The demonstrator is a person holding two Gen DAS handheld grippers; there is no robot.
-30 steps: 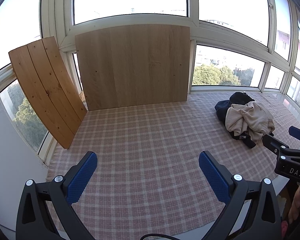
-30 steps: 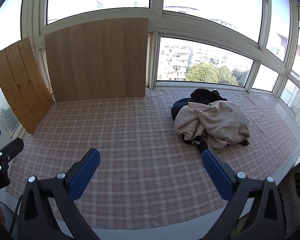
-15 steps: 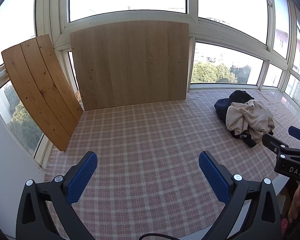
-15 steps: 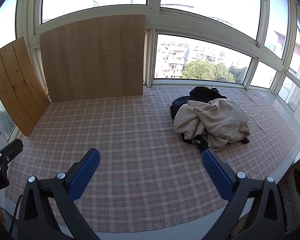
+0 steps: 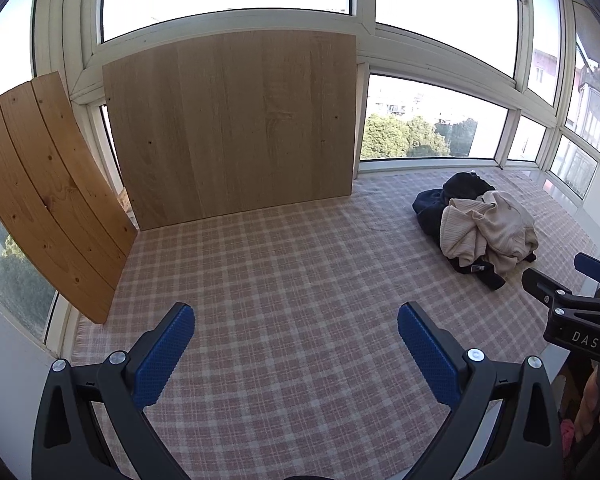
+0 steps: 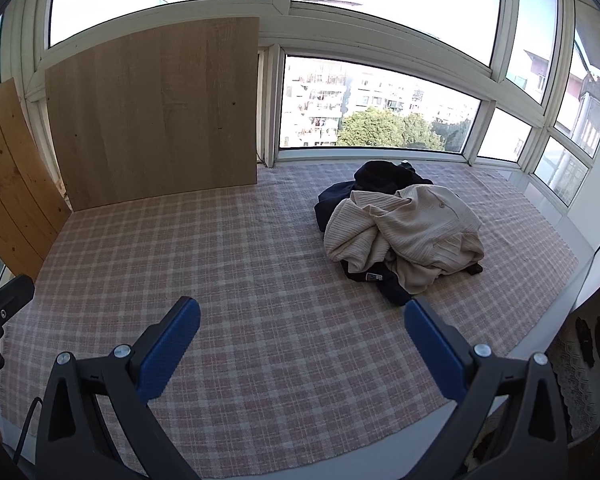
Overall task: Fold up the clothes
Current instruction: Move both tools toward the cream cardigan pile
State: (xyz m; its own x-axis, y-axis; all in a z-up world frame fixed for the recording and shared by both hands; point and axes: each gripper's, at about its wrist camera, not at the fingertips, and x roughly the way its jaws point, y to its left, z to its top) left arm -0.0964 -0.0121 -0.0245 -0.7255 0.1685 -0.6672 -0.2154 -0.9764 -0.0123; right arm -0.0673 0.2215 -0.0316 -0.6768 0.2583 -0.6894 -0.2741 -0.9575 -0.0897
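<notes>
Both claws are up front in my feeds, and I've got each one spread wide with nothing between the blue pads. Left gripper [image 5: 296, 344] hangs over the pink checked cloth [image 5: 300, 272], bare fabric under it. Right gripper [image 6: 302, 338] does the same in its own feed, over the same cloth [image 6: 236, 264].

At 3 o'clock in the left view I can see the right gripper's black frame poking in from the edge, near the pile but apart from it.

Moving out: the pile of clothes [image 6: 400, 228] sits at about 1 o'clock from my right claw, just past its right fingertip. Cream knit sweater [image 6: 412, 232] is crumpled on top, dark navy garment [image 6: 380, 178] underneath and behind it. From the left claw the same pile [image 5: 480, 228] is at 2 o'clock, well apart.

Farther back, at 11 o'clock, a pale wooden board [image 5: 232, 128] leans upright against the windows [image 5: 440, 120]. A darker slatted plank panel [image 5: 48, 188] tilts at 10 o'clock beside it.
</notes>
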